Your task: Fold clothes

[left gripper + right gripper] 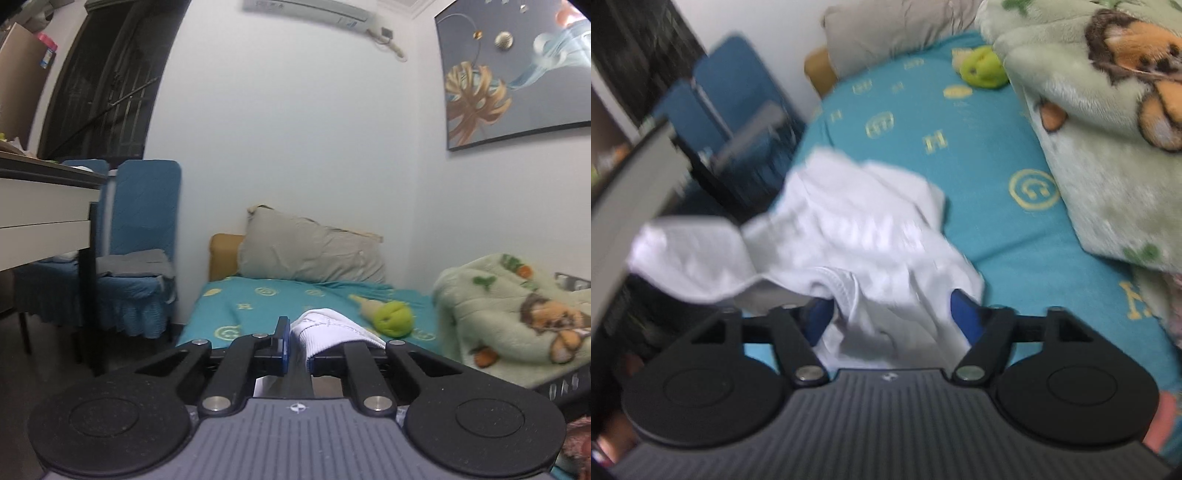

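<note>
A white garment [849, 229] lies bunched over the near left part of the teal bed sheet [960, 129]; the right wrist view is blurred. My right gripper [892, 314] stands open with the white cloth lying between its blue fingers [966, 314]. In the left wrist view my left gripper [298, 343] is shut on a fold of the white garment [325, 328], held above the bed's near end. The rest of the cloth hangs below, out of sight.
A grey pillow [310, 251] lies at the bed's head. A green soft toy [391, 317] lies on the sheet. A pale green cartoon blanket [517, 317] covers the right side over a dark basket. Blue chairs [144, 236] and a desk [44, 199] stand left.
</note>
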Action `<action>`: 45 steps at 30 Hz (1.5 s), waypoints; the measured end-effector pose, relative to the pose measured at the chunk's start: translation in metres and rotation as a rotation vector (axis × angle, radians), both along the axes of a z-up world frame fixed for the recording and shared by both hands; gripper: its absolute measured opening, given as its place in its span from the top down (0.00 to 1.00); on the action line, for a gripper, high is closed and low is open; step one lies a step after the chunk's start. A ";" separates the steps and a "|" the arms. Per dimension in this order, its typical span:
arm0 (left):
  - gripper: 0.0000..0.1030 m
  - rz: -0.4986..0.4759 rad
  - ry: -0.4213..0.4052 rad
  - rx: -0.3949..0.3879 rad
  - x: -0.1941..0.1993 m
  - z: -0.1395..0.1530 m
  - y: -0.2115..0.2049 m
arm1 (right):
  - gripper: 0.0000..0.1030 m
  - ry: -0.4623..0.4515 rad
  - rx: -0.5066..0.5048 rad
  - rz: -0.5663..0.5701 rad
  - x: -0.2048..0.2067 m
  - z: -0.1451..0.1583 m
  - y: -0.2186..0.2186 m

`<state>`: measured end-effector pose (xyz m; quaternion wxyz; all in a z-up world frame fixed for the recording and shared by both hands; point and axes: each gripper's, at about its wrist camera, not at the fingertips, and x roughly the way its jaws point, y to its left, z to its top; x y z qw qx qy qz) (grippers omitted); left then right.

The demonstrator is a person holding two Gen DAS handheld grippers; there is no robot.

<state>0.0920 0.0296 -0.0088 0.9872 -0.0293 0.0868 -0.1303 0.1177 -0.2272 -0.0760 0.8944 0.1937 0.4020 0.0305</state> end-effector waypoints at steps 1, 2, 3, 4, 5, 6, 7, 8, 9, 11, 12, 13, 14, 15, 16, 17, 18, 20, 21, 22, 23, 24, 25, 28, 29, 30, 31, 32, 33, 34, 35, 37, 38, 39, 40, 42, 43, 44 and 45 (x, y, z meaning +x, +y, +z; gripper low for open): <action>0.90 -0.006 0.002 -0.002 0.000 0.000 0.000 | 0.30 0.018 -0.042 0.009 -0.006 0.000 0.004; 0.91 -0.009 0.005 -0.008 0.000 0.001 0.000 | 0.30 0.036 -0.083 0.017 -0.013 -0.001 0.009; 0.90 -0.011 0.008 -0.017 0.000 0.002 0.001 | 0.30 0.054 -0.125 0.026 -0.019 -0.001 0.013; 0.90 -0.014 0.011 -0.025 0.000 0.002 0.002 | 0.30 0.070 -0.164 0.033 -0.026 -0.001 0.017; 0.90 -0.016 0.013 -0.034 0.000 0.003 0.003 | 0.30 0.070 -0.186 0.026 -0.034 0.000 0.019; 0.90 -0.015 0.011 -0.041 -0.002 0.004 0.004 | 0.30 0.069 -0.203 0.020 -0.042 0.000 0.021; 0.90 -0.013 0.008 -0.046 -0.004 0.005 0.005 | 0.30 0.054 -0.199 0.013 -0.048 0.002 0.025; 0.90 -0.012 0.006 -0.051 -0.005 0.005 0.007 | 0.30 0.040 -0.194 0.007 -0.054 0.003 0.028; 0.90 -0.011 0.004 -0.055 -0.005 0.006 0.008 | 0.30 0.026 -0.189 0.001 -0.060 0.005 0.032; 0.90 -0.010 0.005 -0.065 -0.005 0.007 0.012 | 0.30 -0.008 -0.176 -0.003 -0.067 0.006 0.043; 0.90 -0.008 0.007 -0.068 -0.006 0.007 0.013 | 0.30 -0.027 -0.168 -0.002 -0.068 0.007 0.051; 0.90 -0.005 0.010 -0.070 -0.006 0.007 0.014 | 0.30 -0.039 -0.166 -0.007 -0.066 0.006 0.059; 0.90 -0.002 0.013 -0.070 -0.006 0.006 0.015 | 0.30 -0.051 -0.164 -0.012 -0.064 0.006 0.068; 0.90 0.000 0.016 -0.070 -0.007 0.006 0.015 | 0.30 -0.061 -0.160 -0.018 -0.062 0.006 0.076; 0.90 0.003 0.016 -0.068 -0.007 0.006 0.015 | 0.30 -0.064 -0.140 -0.027 -0.058 0.005 0.083; 0.90 0.006 0.014 -0.066 -0.008 0.006 0.016 | 0.31 -0.068 -0.131 -0.043 -0.054 0.003 0.089; 0.90 0.009 0.013 -0.065 -0.009 0.007 0.016 | 0.31 -0.071 -0.140 -0.068 -0.051 0.001 0.095; 0.90 0.013 0.010 -0.062 -0.010 0.007 0.016 | 0.31 -0.084 -0.177 -0.117 -0.043 -0.006 0.104; 0.90 0.012 0.010 -0.062 -0.010 0.007 0.017 | 0.31 -0.074 -0.196 -0.138 -0.038 -0.011 0.108; 0.90 0.011 0.010 -0.064 -0.010 0.007 0.017 | 0.31 -0.070 -0.199 -0.151 -0.034 -0.016 0.109; 0.90 0.010 0.009 -0.066 -0.011 0.007 0.017 | 0.31 -0.066 -0.202 -0.165 -0.030 -0.022 0.110; 0.90 0.012 0.008 -0.064 -0.011 0.007 0.017 | 0.31 -0.061 -0.207 -0.181 -0.027 -0.027 0.110; 0.90 0.016 0.008 -0.061 -0.011 0.006 0.017 | 0.31 -0.053 -0.222 -0.219 -0.026 -0.031 0.107; 0.89 0.031 0.009 -0.047 -0.011 0.006 0.016 | 0.31 -0.039 -0.236 -0.292 -0.030 -0.035 0.094; 0.89 0.035 0.012 -0.044 -0.010 0.005 0.016 | 0.31 -0.036 -0.237 -0.296 -0.033 -0.033 0.089; 0.89 0.038 0.016 -0.041 -0.009 0.004 0.016 | 0.31 -0.038 -0.253 -0.293 -0.037 -0.030 0.085; 0.88 0.040 0.021 -0.037 -0.008 0.004 0.015 | 0.31 -0.043 -0.270 -0.293 -0.042 -0.027 0.080; 0.87 0.043 0.027 -0.032 -0.007 0.003 0.015 | 0.31 -0.050 -0.276 -0.285 -0.047 -0.023 0.075; 0.86 0.046 0.032 -0.025 -0.006 0.003 0.014 | 0.31 -0.058 -0.281 -0.276 -0.052 -0.019 0.069; 0.85 0.050 0.037 -0.017 -0.006 0.002 0.013 | 0.31 -0.064 -0.286 -0.266 -0.057 -0.016 0.064; 0.85 0.053 0.043 -0.008 -0.004 0.001 0.012 | 0.31 -0.058 -0.283 -0.251 -0.060 -0.011 0.058; 0.85 0.051 0.059 -0.002 -0.003 0.000 0.010 | 0.31 -0.052 -0.276 -0.212 -0.067 -0.001 0.050; 0.84 0.049 0.066 0.000 -0.002 -0.001 0.009 | 0.31 -0.051 -0.273 -0.189 -0.071 0.004 0.048; 0.84 0.047 0.070 0.001 -0.002 -0.002 0.008 | 0.31 -0.045 -0.275 -0.161 -0.075 0.007 0.047; 0.84 0.046 0.073 0.002 -0.002 -0.002 0.008 | 0.31 -0.038 -0.268 -0.141 -0.078 0.008 0.047; 0.84 0.047 0.071 0.001 -0.003 -0.001 0.007 | 0.31 -0.016 -0.246 -0.114 -0.083 0.008 0.050; 0.84 0.047 0.069 0.001 -0.003 -0.001 0.007 | 0.31 -0.012 -0.242 -0.098 -0.086 0.007 0.054; 0.84 0.048 0.068 -0.001 -0.004 -0.001 0.007 | 0.31 -0.018 -0.246 -0.090 -0.088 0.006 0.058; 0.84 0.049 0.066 -0.004 -0.004 -0.001 0.007 | 0.31 -0.023 -0.259 -0.090 -0.087 0.002 0.061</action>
